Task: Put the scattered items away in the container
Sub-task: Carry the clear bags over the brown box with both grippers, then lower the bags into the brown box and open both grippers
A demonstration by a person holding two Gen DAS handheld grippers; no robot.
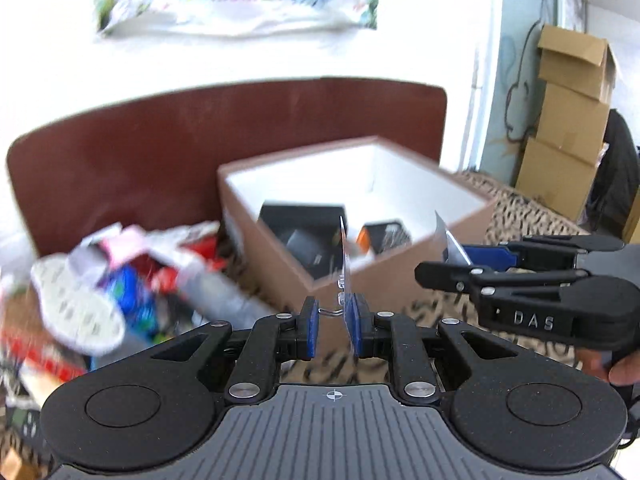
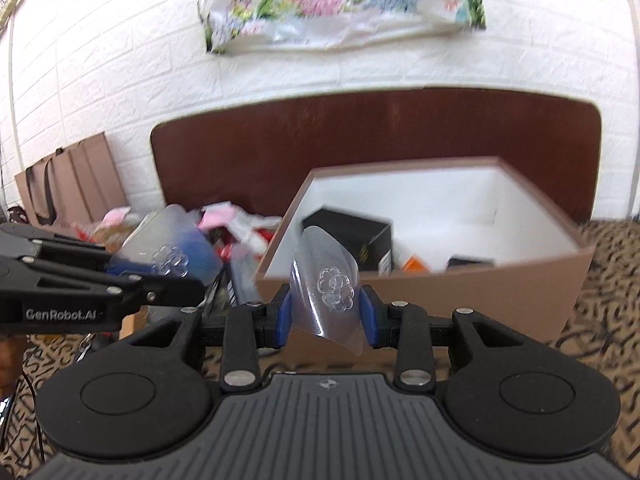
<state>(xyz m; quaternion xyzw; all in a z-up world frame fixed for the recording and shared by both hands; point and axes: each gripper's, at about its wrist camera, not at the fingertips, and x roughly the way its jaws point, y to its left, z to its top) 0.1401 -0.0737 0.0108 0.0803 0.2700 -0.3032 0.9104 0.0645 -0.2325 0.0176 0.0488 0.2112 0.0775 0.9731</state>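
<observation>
In the left wrist view the left tool (image 1: 335,326) sits at lower centre with its blue pads drawn narrow on a thin clear plastic piece (image 1: 345,256) that stands edge-on and rises up toward the middle of the frame. The right tool (image 1: 452,258) enters from the right edge, and a second clear plastic sheet (image 1: 450,240) sticks out of its tip. Behind both, in the centre of the frame, stands the open brown box (image 1: 400,276) with white inner walls; dark packages (image 1: 304,224) and something orange lie inside it. A blurred heap of scattered items (image 1: 132,280) fills the left side, just beside the box, on a leopard-print cover (image 1: 520,216).

In the right wrist view the right tool (image 2: 326,314) grips the clear sheet (image 2: 326,284), embossed with a flower shape, between pads set partly apart; the sheet bows outward in front of the box's near wall (image 2: 460,292). The left tool (image 2: 188,280) reaches in from the left edge, its clear piece (image 2: 172,256) bearing the same flower mark, over the heap
</observation>
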